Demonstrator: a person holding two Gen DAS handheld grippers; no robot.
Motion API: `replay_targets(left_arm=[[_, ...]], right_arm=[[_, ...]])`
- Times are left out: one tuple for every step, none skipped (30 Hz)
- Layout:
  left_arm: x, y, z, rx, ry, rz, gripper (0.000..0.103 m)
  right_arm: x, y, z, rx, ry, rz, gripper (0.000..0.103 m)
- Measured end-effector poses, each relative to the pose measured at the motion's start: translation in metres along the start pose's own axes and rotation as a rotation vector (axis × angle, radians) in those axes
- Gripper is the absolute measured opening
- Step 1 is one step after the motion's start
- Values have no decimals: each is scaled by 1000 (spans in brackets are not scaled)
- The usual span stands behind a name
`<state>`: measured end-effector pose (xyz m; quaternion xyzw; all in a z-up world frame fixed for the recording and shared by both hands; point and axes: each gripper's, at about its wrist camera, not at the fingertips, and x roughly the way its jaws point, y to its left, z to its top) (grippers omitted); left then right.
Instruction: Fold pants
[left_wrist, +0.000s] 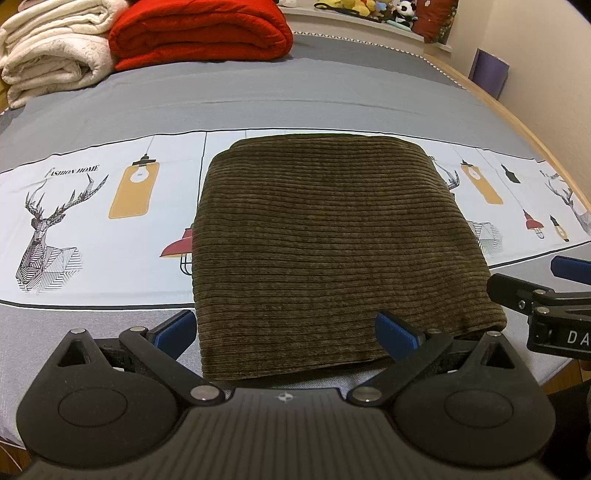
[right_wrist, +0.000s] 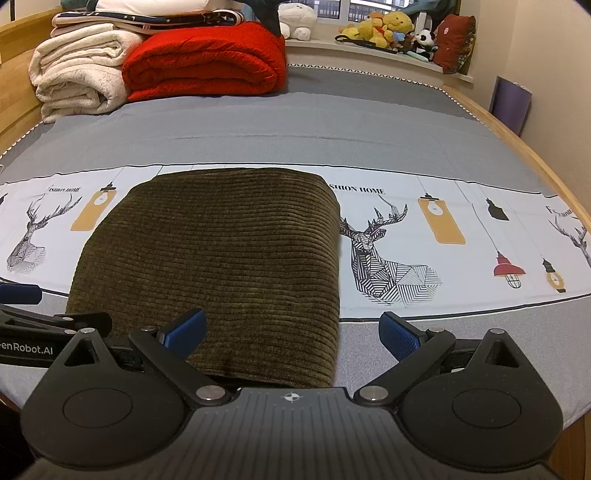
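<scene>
The olive-brown corduroy pants (left_wrist: 332, 243) lie folded into a thick rectangle on the bed, across the white printed band; they also show in the right wrist view (right_wrist: 221, 266). My left gripper (left_wrist: 286, 332) is open and empty, its blue pads straddling the near edge of the bundle. My right gripper (right_wrist: 293, 332) is open and empty at the bundle's near right corner. The right gripper shows at the right edge of the left wrist view (left_wrist: 546, 295), and the left gripper at the left edge of the right wrist view (right_wrist: 44, 325).
A grey bedsheet (right_wrist: 295, 125) covers the bed, with a wooden frame (right_wrist: 517, 140) along the right. A folded red blanket (right_wrist: 207, 66) and cream blankets (right_wrist: 77, 70) are stacked at the far left. Plush toys (right_wrist: 384, 29) sit on the window ledge.
</scene>
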<state>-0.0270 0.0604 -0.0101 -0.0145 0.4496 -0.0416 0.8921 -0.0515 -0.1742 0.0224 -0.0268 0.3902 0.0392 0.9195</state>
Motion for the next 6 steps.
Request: replay_targets(left_arm=[[0, 0, 0, 2, -3, -2, 103], [-1, 0, -1, 5, -6, -1, 103], [-1, 0, -1, 8, -9, 0, 103], [-2, 0, -1, 9, -8, -1, 103], [-2, 0, -1, 8, -7, -2, 103], [-1, 1, -1, 7, -5, -1, 103]], right_arm=[[0, 0, 0, 0, 0, 0, 99], [0, 0, 0, 0, 0, 0, 99], [0, 0, 0, 0, 0, 0, 99], [0, 0, 0, 0, 0, 0, 99], [0, 0, 0, 0, 0, 0, 99], [0, 0, 0, 0, 0, 0, 99]])
